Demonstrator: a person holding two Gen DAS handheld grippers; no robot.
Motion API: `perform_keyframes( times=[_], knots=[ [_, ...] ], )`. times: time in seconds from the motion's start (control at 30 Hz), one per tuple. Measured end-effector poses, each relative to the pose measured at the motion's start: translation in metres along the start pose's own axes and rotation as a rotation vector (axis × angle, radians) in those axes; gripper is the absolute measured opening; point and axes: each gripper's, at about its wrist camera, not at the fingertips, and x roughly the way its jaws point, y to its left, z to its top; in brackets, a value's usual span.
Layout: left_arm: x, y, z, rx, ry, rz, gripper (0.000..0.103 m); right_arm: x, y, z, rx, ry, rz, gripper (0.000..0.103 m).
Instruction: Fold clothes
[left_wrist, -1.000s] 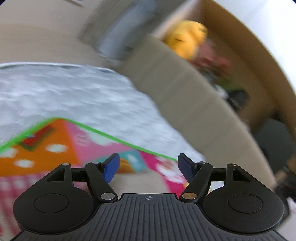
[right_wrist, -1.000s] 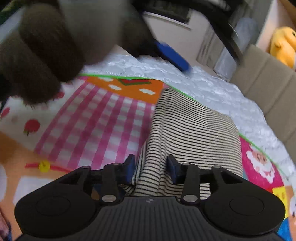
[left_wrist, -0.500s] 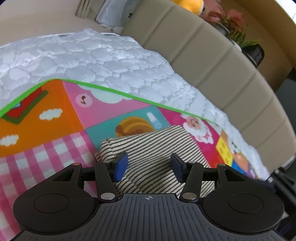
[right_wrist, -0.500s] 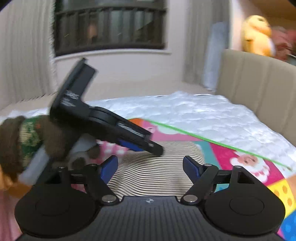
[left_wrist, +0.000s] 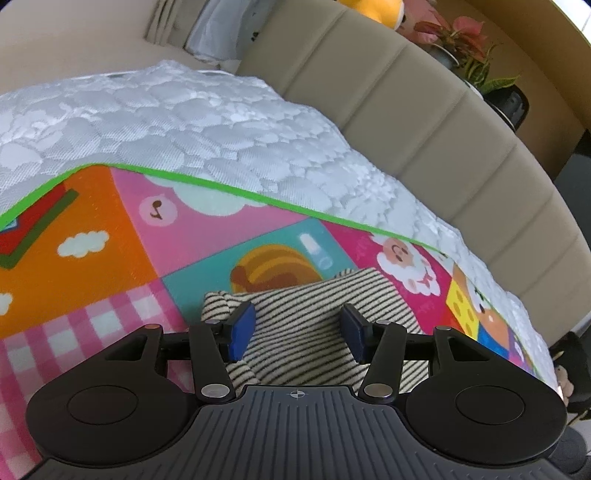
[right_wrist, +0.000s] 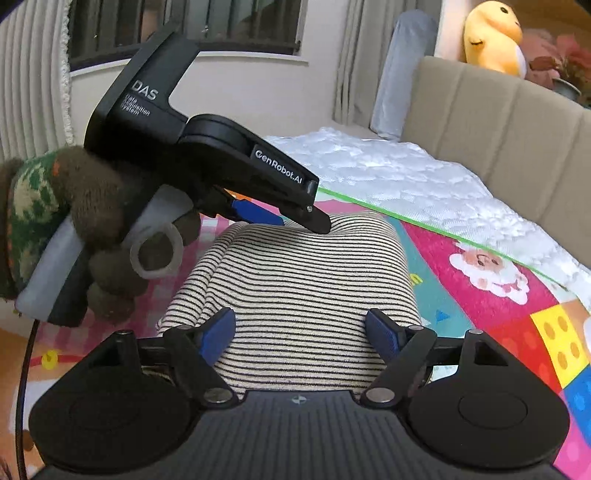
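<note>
My right tongs (right_wrist: 301, 334) gape wide, empty, over the near end of the folded striped top (right_wrist: 303, 280). It stretches away toward my half-open, empty left tongs (right_wrist: 284, 218).

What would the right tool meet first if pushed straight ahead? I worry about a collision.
Most likely the folded striped garment, lying just ahead between the open right tool fingers; the left tool sits farther along.

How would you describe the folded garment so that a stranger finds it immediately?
On the bed lies a colourful play mat with cartoon pictures. The folded striped garment rests on it. It is the only cloth with thin black lines on cream.
</note>
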Motion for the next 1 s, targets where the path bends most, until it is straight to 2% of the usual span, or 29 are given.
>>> perform_keyframes(
  times=[0.2, 0.3, 0.37, 0.5, 0.6, 0.73, 0.83, 0.93, 1.0],
  knots=[
    [-0.005, -0.004, 0.000, 0.001, -0.013, 0.013, 0.056, 0.001, -0.001, -0.008, 0.021, -0.025, 0.007, 0.081],
    [-0.029, -0.013, 0.001, -0.015, -0.025, 0.042, 0.058, 0.000, -0.008, -0.011, 0.044, -0.033, 0.028, 0.082],
    [-0.046, -0.023, 0.002, -0.010, -0.016, 0.076, 0.063, 0.001, -0.010, -0.012, 0.047, -0.035, 0.037, 0.082],
    [-0.066, -0.044, -0.005, 0.011, 0.058, 0.160, 0.081, 0.003, -0.011, -0.010, 0.036, -0.021, 0.043, 0.083],
    [-0.062, -0.047, -0.019, -0.018, 0.109, 0.151, 0.088, -0.001, -0.016, -0.007, 0.010, -0.008, 0.070, 0.084],
    [-0.035, -0.036, -0.041, -0.081, 0.176, 0.129, 0.089, -0.014, -0.046, -0.002, 0.013, 0.026, 0.148, 0.086],
    [-0.025, -0.017, -0.049, -0.159, 0.193, 0.083, 0.092, -0.022, -0.087, 0.001, 0.124, 0.036, 0.187, 0.087],
    [-0.028, -0.012, -0.046, -0.144, 0.188, 0.055, 0.090, -0.014, -0.134, 0.005, 0.333, 0.045, 0.174, 0.092],
    [-0.027, -0.013, -0.047, -0.122, 0.193, 0.047, 0.090, 0.001, -0.150, 0.006, 0.410, 0.053, 0.186, 0.092]
  ],
)
